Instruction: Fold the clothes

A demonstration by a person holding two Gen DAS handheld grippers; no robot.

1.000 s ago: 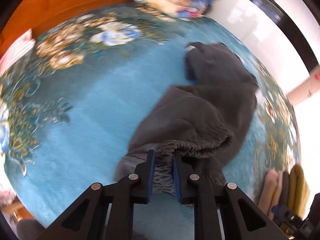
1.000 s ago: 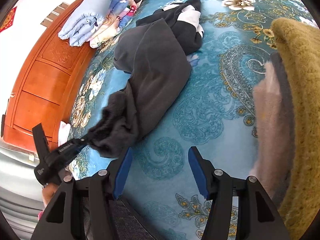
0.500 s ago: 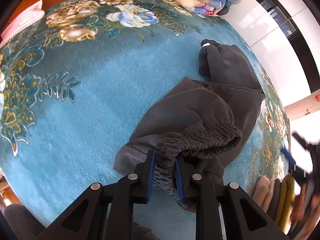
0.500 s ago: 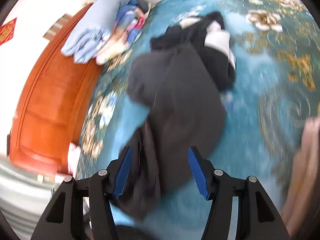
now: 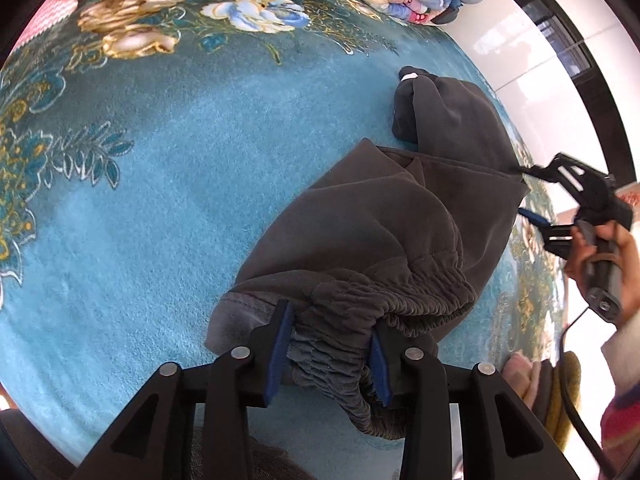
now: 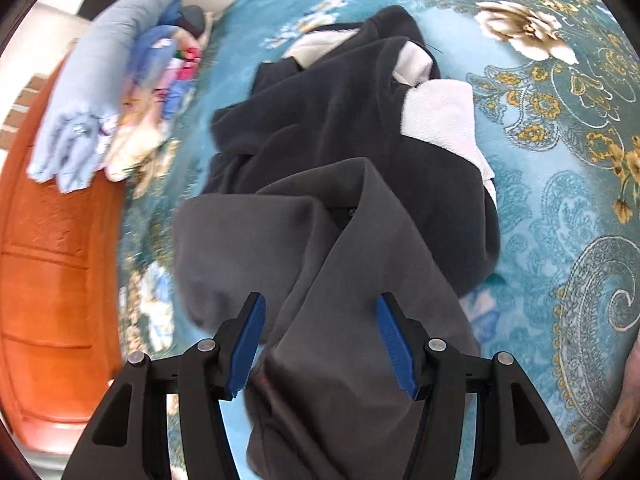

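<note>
The left gripper point(image 5: 330, 354) is opening, with the grey trousers point(image 5: 380, 232) waistband bunched loosely between its jaws at 6 o'clock. The right gripper point(image 6: 320, 344) hovers wide apart over the trouser leg, gripping nothing.

Bedspread point(image 5: 168, 208): teal-blue, with gold, cream and pale-blue floral and paisley pattern. Trousers point(image 5: 360, 232): plain dark grey. Second garment point(image 6: 320, 112): black with white panels. Headboard point(image 6: 48, 264): orange-brown wood. Folded quilts point(image 6: 112, 92): light blue and floral.

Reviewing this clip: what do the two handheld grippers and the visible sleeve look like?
Both the left gripper and right gripper have black angular frames, silver rivets and blue-padded jaws. A black cable trails from the right one's grey handle. The sleeve is pale with a multicoloured cuff.
</note>
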